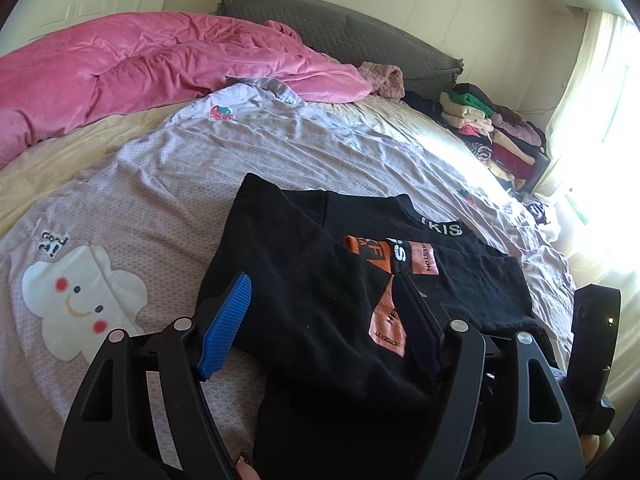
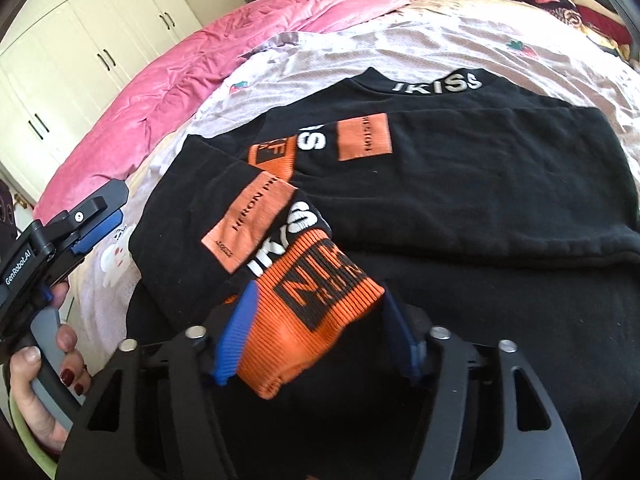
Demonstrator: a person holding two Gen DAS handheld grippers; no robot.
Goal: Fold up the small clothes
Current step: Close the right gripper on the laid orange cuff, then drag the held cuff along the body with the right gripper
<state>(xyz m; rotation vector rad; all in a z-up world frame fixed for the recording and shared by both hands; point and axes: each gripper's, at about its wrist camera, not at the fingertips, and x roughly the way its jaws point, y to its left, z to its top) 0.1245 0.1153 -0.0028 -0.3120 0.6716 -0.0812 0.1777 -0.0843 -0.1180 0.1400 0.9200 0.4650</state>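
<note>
A black sweatshirt (image 1: 312, 288) with orange patches and white lettering lies on the bed, both sleeves folded across its front; it also fills the right wrist view (image 2: 480, 184). My left gripper (image 1: 320, 312) is open, its jaws wide apart over the shirt's left side, nothing between them gripped. My right gripper (image 2: 316, 332) is open, jaws either side of the orange ribbed cuff (image 2: 304, 312) of the folded sleeve, not pinching it. The left gripper also shows at the left edge of the right wrist view (image 2: 96, 224), held by a hand.
The shirt lies on a pale patterned sheet (image 1: 132, 208) with a cloud picture (image 1: 80, 304). A pink duvet (image 1: 132, 76) is heaped at the back left. A stack of folded clothes (image 1: 492, 132) sits at the far right near the bright window. White wardrobes (image 2: 72, 64) stand behind.
</note>
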